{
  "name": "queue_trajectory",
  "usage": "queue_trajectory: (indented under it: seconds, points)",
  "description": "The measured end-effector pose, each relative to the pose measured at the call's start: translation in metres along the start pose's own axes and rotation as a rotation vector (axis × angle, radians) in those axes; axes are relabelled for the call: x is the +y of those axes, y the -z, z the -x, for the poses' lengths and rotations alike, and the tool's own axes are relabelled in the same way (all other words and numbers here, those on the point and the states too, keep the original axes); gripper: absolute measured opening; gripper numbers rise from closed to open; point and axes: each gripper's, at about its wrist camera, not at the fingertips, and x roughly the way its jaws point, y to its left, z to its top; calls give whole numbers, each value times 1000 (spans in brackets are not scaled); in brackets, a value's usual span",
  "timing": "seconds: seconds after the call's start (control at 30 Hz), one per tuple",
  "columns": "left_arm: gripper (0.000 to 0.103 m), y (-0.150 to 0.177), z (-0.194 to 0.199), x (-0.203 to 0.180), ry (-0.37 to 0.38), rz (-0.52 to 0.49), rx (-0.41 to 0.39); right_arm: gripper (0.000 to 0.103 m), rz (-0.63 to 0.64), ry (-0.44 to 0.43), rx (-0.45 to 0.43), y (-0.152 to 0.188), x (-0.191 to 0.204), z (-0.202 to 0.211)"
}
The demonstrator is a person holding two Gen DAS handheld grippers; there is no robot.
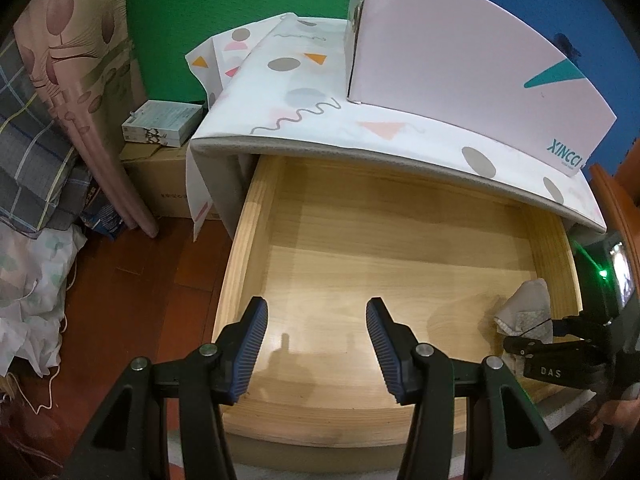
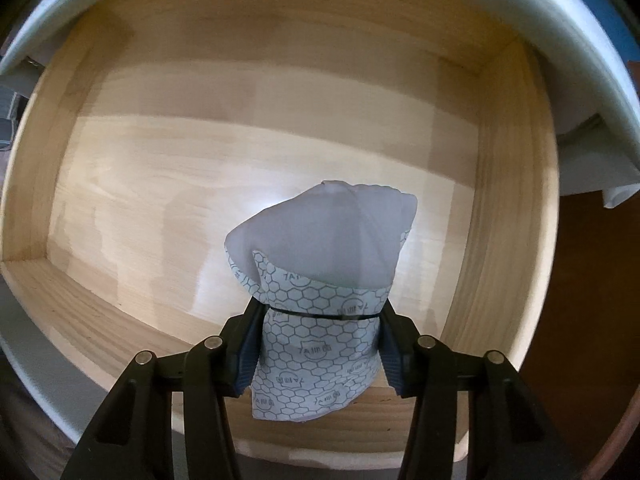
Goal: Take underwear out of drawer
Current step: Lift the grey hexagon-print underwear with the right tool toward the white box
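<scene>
The pale wooden drawer point(image 1: 244, 240) stands pulled out under a cloth-covered top. In the right wrist view, a folded pair of grey underwear point(image 2: 324, 240) with a hexagon print hangs over the drawer floor point(image 2: 160, 168). My right gripper point(image 2: 320, 308) is shut on its lower part, pads pressing both sides. The left wrist view shows the same underwear point(image 1: 526, 308) at the drawer's right side, held by the right gripper point(image 1: 536, 334). My left gripper point(image 1: 317, 304) hovers over the drawer's front edge, open, with nothing between its blue pads.
A white box point(image 1: 460, 52) marked XINCCI sits on the patterned cloth point(image 1: 304, 92) over the cabinet top. To the left are a cardboard carton point(image 1: 160, 184), a small box point(image 1: 160, 122), a hanging curtain point(image 1: 80, 80) and bundled bedding point(image 1: 32, 272) on the reddish floor.
</scene>
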Motion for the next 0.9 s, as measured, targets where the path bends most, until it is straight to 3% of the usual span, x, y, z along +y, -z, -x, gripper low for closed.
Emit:
queue_trajectory:
  seconds: [0.67,0.9]
  points:
    - [53,1,6,4,-17,6,-22,47,-23,-39,-186,31,-15,80]
    - [53,1,8,4,-24,5,-30,47,-20,-39,-244,19,-25,121]
